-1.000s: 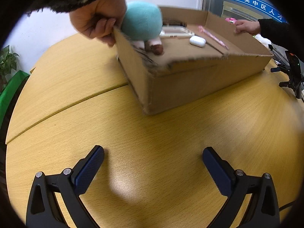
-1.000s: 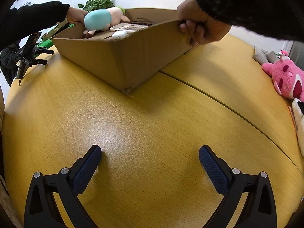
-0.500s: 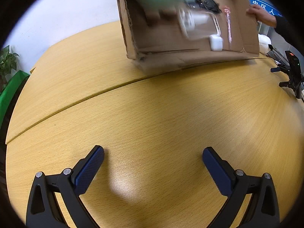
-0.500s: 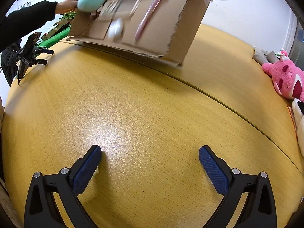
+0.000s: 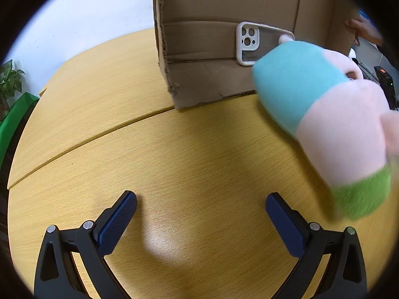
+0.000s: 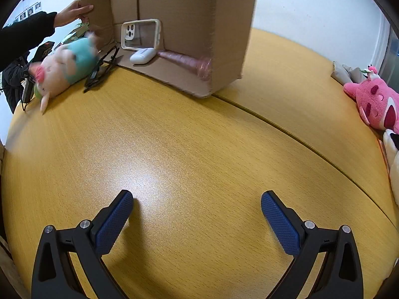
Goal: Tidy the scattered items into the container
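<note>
A cardboard box (image 6: pixel 174 25) stands tipped on its side far ahead of both grippers, its open mouth facing them, on a round wooden table (image 6: pixel 187 149). A hand (image 6: pixel 74 11) grips its left edge.

Inside, 1 phone case (image 6: pixel 141 34) stands on its long edge against the box's back panel, camera cutouts to the left. In front of it lie 1 white earbud case (image 6: pixel 142 55) and 1 blurred pink pen (image 6: pixel 185 62) whose long axis runs left to right.

1 plush pig (image 6: pixel 66 66) in teal lies blurred outside the box, ahead and left of the right gripper (image 6: pixel 197 209), head pointing left. 1 pair of black glasses (image 6: pixel 101 68) lies just beside it at the box's lip.

The left gripper (image 5: pixel 200 210) and right gripper both hang wide and hold nothing, with bare tabletop between each and the box.
</note>
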A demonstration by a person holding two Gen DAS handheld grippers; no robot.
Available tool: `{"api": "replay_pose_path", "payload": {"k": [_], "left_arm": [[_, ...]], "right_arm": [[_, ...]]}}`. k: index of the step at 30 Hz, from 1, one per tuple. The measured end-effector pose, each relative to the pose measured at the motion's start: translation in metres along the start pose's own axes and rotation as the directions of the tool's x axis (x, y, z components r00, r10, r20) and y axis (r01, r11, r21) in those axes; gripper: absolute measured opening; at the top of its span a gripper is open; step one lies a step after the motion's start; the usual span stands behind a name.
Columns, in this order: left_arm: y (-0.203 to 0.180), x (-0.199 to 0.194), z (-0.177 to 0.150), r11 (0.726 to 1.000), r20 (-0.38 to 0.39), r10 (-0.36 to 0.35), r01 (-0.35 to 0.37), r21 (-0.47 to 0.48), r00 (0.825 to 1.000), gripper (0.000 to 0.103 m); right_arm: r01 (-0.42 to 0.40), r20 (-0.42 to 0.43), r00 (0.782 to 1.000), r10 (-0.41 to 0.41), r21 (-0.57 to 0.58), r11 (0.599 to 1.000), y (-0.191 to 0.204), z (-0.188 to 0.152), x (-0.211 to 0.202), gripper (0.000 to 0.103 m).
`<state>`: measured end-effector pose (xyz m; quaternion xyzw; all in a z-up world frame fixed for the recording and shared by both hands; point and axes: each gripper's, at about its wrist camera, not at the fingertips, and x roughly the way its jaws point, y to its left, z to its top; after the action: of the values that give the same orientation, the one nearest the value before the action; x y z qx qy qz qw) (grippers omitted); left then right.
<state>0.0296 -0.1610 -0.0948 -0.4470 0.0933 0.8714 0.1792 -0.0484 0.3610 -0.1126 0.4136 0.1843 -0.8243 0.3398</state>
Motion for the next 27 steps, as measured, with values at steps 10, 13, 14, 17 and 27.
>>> {"api": "replay_pose_path", "payload": {"k": [10, 13, 14, 17, 27], "left_arm": [[0.0004, 0.0006, 0.0008, 1.000, 0.000, 0.000, 0.000, 0.000, 1.000, 0.103], [0.0016, 0.0019, 0.0026, 1.000, 0.000, 0.001, -0.001, -0.001, 1.000, 0.103], [0.0019, 0.0022, 0.0030, 1.000, 0.000, 0.001, -0.001, -0.001, 1.000, 0.103], [0.0022, 0.0026, 0.0036, 1.000, 0.000, 0.001, -0.001, -0.001, 1.000, 0.103], [0.0020, 0.0027, 0.0034, 1.000, 0.000, 0.001, -0.001, -0.001, 1.000, 0.103]], "right_arm": [[0.000, 0.000, 1.000, 0.000, 0.001, 1.000, 0.0004, -0.0010, -0.0005, 0.103], [0.000, -0.001, 1.000, 0.000, 0.001, 1.000, 0.0021, -0.0011, -0.0014, 0.103], [0.000, -0.001, 1.000, 0.000, 0.001, 1.000, 0.0028, -0.0011, -0.0019, 0.103], [0.000, -0.001, 1.000, 0.000, 0.002, 1.000, 0.0040, -0.0035, -0.0043, 0.103], [0.000, 0.000, 1.000, 0.000, 0.002, 1.000, 0.0033, -0.0038, -0.0040, 0.103]]}}
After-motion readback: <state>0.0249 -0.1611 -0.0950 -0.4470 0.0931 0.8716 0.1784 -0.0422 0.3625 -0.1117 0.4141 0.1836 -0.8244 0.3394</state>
